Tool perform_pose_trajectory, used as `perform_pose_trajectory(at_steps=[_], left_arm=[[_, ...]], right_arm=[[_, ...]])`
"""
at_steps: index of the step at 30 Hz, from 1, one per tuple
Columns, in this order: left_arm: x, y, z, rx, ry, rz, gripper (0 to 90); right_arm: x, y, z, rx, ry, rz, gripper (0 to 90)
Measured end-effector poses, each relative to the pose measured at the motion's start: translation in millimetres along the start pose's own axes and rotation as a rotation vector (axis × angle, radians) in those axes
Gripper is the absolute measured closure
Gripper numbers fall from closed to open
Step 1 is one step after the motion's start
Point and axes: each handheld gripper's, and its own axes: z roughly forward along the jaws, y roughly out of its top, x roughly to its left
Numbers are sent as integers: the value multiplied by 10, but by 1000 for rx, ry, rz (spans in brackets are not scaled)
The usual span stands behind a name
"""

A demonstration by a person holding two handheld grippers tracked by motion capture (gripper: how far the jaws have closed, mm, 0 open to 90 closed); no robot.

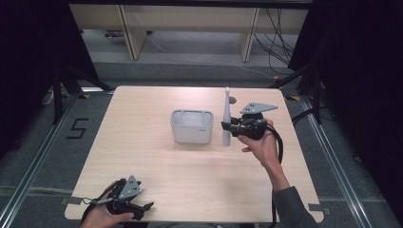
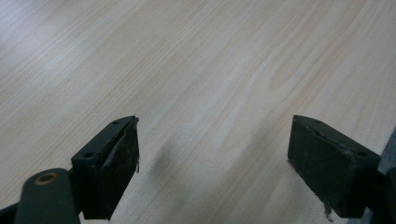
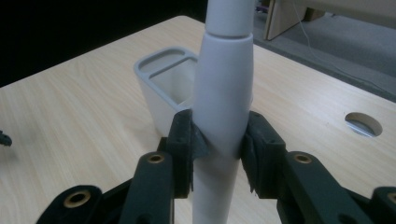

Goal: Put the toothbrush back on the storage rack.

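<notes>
Left gripper [image 1: 142, 209], nearest, rests at the table [image 1: 152, 166] edge, its jaws wide apart over bare wood. Grey holder [image 1: 192, 126] stands mid-table. Right gripper [image 1: 227, 126] clamps the upright electric toothbrush [image 1: 226, 124], just beside the holder.

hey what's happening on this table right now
A person is working at a wooden table with a hand-held tool in each hand. The right tool is clamped on the handle of a white electric toothbrush, holding it upright just to the right of a grey two-compartment holder. The brush is not yet in the holder. The left tool sits near the front left edge of the table with its jaws open and nothing between them.
</notes>
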Motion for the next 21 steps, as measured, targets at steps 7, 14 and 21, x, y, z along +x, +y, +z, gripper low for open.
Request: perform_pose_trajectory(at_steps=[7, 14, 21], left_arm=[[0, 3, -5, -5, -7, -7, 164], [-6, 1, -3, -11, -4, -5, 164], [-10, 7, -8, -5, -7, 6, 164]], right_arm=[[4, 141, 20, -22, 6, 4, 669], [-14, 285, 34, -37, -4, -10, 669], [-11, 458, 60, -57, 7, -7, 668]])
